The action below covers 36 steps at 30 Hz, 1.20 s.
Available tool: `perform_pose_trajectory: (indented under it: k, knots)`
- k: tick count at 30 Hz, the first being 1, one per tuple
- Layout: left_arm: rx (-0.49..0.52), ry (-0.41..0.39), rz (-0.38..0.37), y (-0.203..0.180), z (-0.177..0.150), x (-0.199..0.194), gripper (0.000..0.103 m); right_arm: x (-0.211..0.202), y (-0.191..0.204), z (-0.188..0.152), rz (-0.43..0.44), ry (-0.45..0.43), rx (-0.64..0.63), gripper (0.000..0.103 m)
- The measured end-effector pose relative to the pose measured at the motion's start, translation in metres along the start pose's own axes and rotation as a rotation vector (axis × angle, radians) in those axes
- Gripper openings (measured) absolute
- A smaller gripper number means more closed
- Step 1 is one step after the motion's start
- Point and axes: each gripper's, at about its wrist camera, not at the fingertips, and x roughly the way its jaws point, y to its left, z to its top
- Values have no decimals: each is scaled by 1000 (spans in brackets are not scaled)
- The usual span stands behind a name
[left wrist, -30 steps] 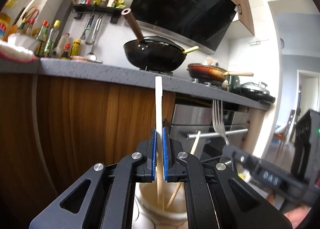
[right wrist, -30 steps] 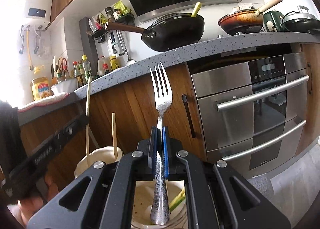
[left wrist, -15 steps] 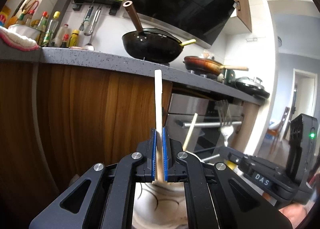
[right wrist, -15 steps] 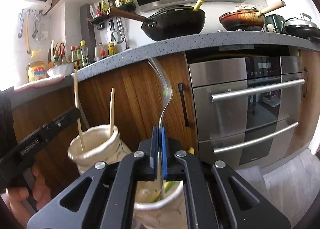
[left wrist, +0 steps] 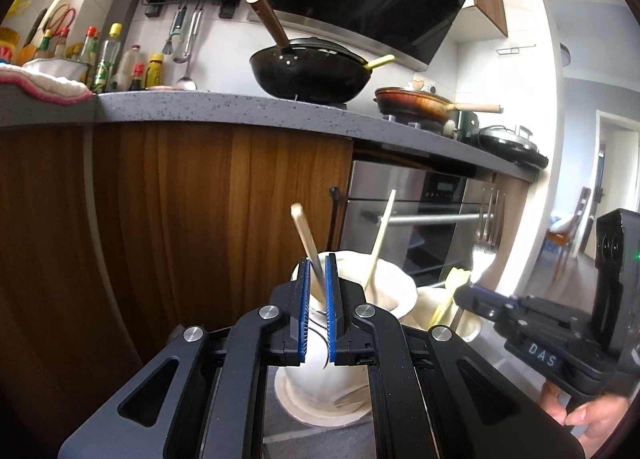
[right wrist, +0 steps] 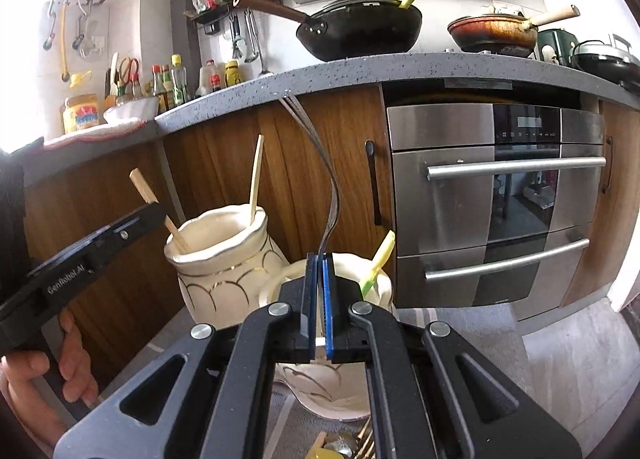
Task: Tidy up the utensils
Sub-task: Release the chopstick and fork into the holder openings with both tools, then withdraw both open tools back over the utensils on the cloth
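"DAS" reads white on the right gripper (left wrist: 460,297) at lower right; "GenRobot.AI" on the left gripper (left wrist: 318,301). Left clamps a flat wooden stick (left wrist: 304,233) in a cream, gold-lined ceramic vase (right wrist: 224,259). Right pinches a steel fork (right wrist: 328,195) over the second vase (right wrist: 352,271).

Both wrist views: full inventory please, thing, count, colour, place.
vase: 2, cream with gold lines, floor before the cabinet
chopstick: 1, pale wood, tilted in left gripper over the left vase
second chopstick: 1, pale, standing in the left vase
fork: 1, silver, in right gripper above the right vase
yellow-green utensil: 1, in the right vase
wok: 1, black, on the stove
oven: 1, steel, under the counter
left gripper: 1, black, shut on chopstick
right gripper: 1, black, shut on fork
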Motion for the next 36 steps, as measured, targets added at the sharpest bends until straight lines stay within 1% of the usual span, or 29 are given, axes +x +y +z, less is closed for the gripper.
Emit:
perform_pose_trajectory:
  k: [3, 6, 7, 11, 15, 17, 18, 19, 20, 21, 24, 25, 26, 28, 32, 34, 35, 36]
  knots:
    - [5, 3, 6, 0, 0, 0, 7, 3, -3, 0, -15, 19, 9, 3]
    - [-4, -1, 6, 1, 1, 0, 14, 7, -6, 0, -14, 41, 19, 3]
    - [-5, -2, 8, 1, 1, 0, 16, 7, -7, 0, -12, 37, 21, 3]
    - [-2, -4, 18, 1, 0, 2, 19, 8, -11, 0, -14, 33, 24, 3]
    - [-2, -7, 18, 1, 0, 2, 28, 6, -15, 2, -16, 17, 37, 5]
    - [3, -12, 22, 0, 0, 1, 31, 5, -17, 4, -15, 11, 41, 5]
    - [7, -15, 25, -1, 0, 1, 34, 3, -18, 4, -15, 4, 45, 7]
    - [12, -20, 31, -1, 0, 0, 40, 1, -18, 5, -14, -4, 48, 17]
    - [13, -23, 33, -1, 0, -1, 42, -1, -19, 6, -11, -13, 52, 23]
    - [12, -27, 35, -1, 0, -2, 47, -2, -20, 6, -9, -19, 55, 32]
    - [1, -36, 39, 0, 2, -4, 54, -6, -21, 7, -12, -28, 55, 35]
    - [-2, -38, 41, 0, 2, -5, 58, -7, -21, 7, -15, -31, 53, 37]
    - [-6, -42, 44, 1, 3, -6, 59, -8, -21, 8, -19, -35, 50, 39]
    - [-10, -50, 49, 2, 3, -9, 66, -12, -21, 8, -29, -41, 44, 48]
    - [-14, -55, 63, 2, 0, -16, 76, -20, -22, 8, -44, -54, 47, 58]
    - [-15, -56, 75, 2, -3, -20, 82, -26, -22, 7, -45, -61, 45, 71]
    - [-17, -55, 80, 2, -5, -23, 84, -30, -22, 6, -42, -65, 42, 74]
    - [-19, -56, 85, 2, -7, -25, 89, -33, -22, 4, -43, -66, 40, 78]
